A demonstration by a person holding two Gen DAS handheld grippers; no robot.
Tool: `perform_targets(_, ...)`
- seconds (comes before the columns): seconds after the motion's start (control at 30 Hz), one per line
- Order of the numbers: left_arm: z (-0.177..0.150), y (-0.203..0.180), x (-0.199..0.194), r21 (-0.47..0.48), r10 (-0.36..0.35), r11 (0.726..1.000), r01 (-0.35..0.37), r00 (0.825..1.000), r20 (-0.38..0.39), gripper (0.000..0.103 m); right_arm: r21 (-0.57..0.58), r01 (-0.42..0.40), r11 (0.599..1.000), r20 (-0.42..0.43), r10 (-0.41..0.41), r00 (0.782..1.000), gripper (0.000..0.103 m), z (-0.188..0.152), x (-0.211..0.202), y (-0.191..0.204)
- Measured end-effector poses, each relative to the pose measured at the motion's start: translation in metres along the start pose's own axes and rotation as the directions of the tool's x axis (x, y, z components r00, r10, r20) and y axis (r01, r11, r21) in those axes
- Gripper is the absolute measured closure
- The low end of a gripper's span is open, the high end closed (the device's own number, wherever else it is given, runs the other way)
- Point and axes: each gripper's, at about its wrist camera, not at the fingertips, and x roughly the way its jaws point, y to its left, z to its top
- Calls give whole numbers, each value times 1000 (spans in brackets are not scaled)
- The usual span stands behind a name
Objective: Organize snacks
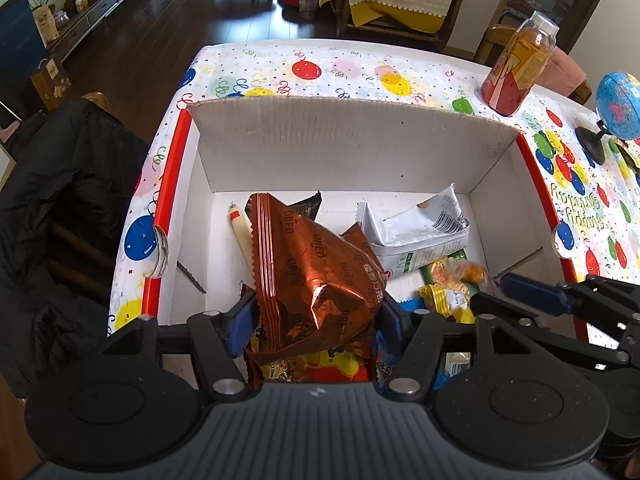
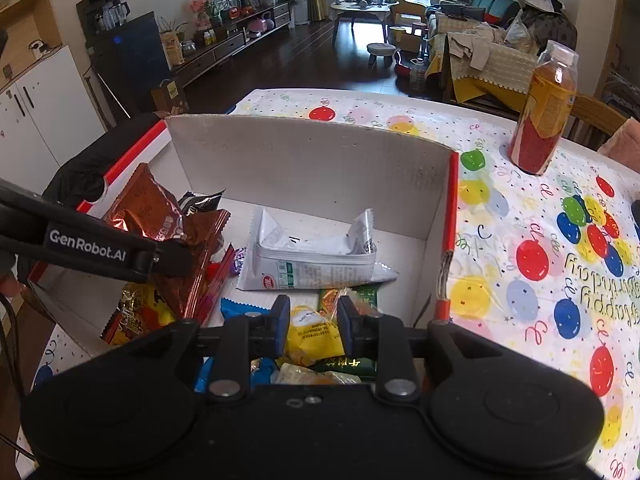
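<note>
2 hand-held grippers work over an open white cardboard box with red edges, sitting on a table covered by a balloon-print cloth. The left gripper has its blue pads closed on a crinkled copper-brown snack bag, held above the left half of the box. The right gripper reaches in at the near right; its fingers flank a small yellow packet, and it cannot be told whether they are pinching it or merely beside it. Other snacks lie loose on the box floor: a white packet in the middle, a green packet behind the yellow one, and a blue-edged wrapper to its left. Judged risks: the slippery foil bag could slide from the pads because only a fold of it is gripped; the 2 tools work close together and could knock each other; the thin yellow packet could slip free. A tall orange-and-red bottle stands well apart on the cloth. Readable writing: "OREO" repeats on the brown bag, "GenRobot.AI" runs along the left tool's arm, and "Happy Birthday" appears upside down on the cloth. Printing on the other packets is too small to read.
</note>
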Motion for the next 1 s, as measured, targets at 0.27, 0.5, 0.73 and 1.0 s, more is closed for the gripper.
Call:
perform_targets(0.27,-5,-1,-3,7,0,1000,0,1000,11,30,26,4,1000,37,-5,999,60,-3,-14,-5)
perform_targets(0.5,-14,4,-17,-12,-15,1000,15,999,43,19,54,-2,999,91,-3,996,40,-6,-34,-7)
perform_targets(0.73,-23,8,-41,-27,-23,999,26,995,97,18,68,-14,998,154,3,988,28,-11,-62,-9)
perform_targets(1.0,-35,11,-75,-47,-68,996,77,983,169,9,115,-36,993,245,7,970,14,-16,-97,-9)
